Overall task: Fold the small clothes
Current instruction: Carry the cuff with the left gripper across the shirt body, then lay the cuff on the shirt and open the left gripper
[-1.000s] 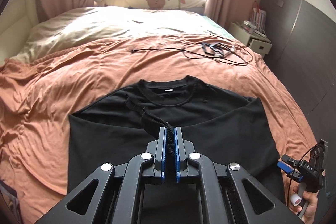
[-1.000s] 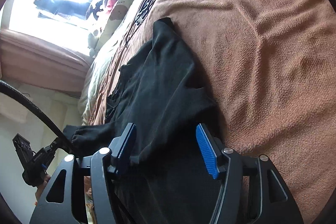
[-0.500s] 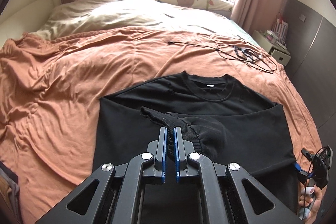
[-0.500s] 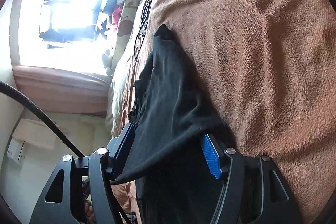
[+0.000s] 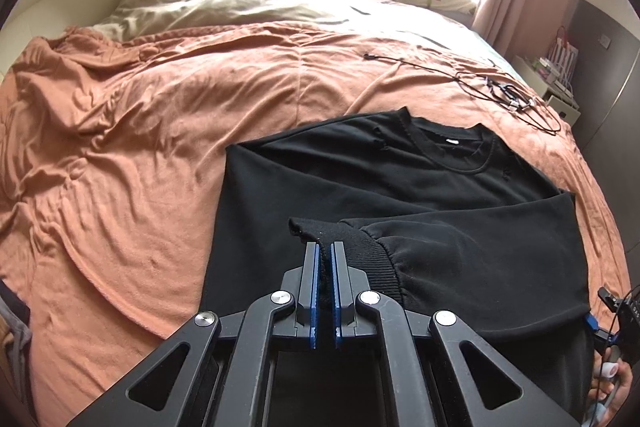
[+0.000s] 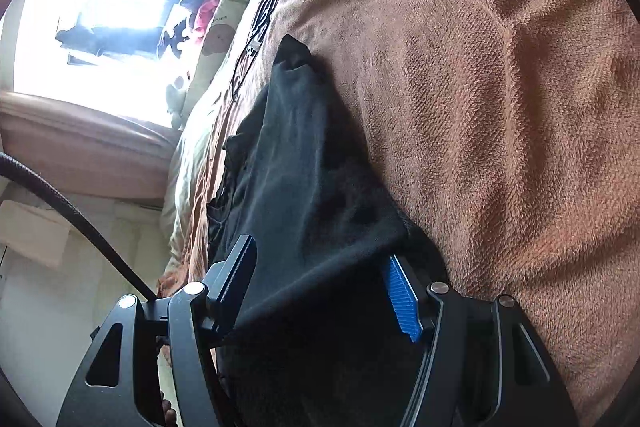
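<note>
Writing shows nowhere legibly — only a small white neck tag inside the collar of the black sweatshirt, which lies flat on the orange bedspread, right of the bed's middle. The left wrist view shows the left gripper with jaws pressed together on the ribbed cuff of the sleeve folded across the chest, a tangle of cables lying further off to the right and broad bare bedspread to the left. The right wrist view alone shows the right gripper spread wide at the garment's right edge, black cloth draped between the fingers — bare blanket lies open beyond.
</note>
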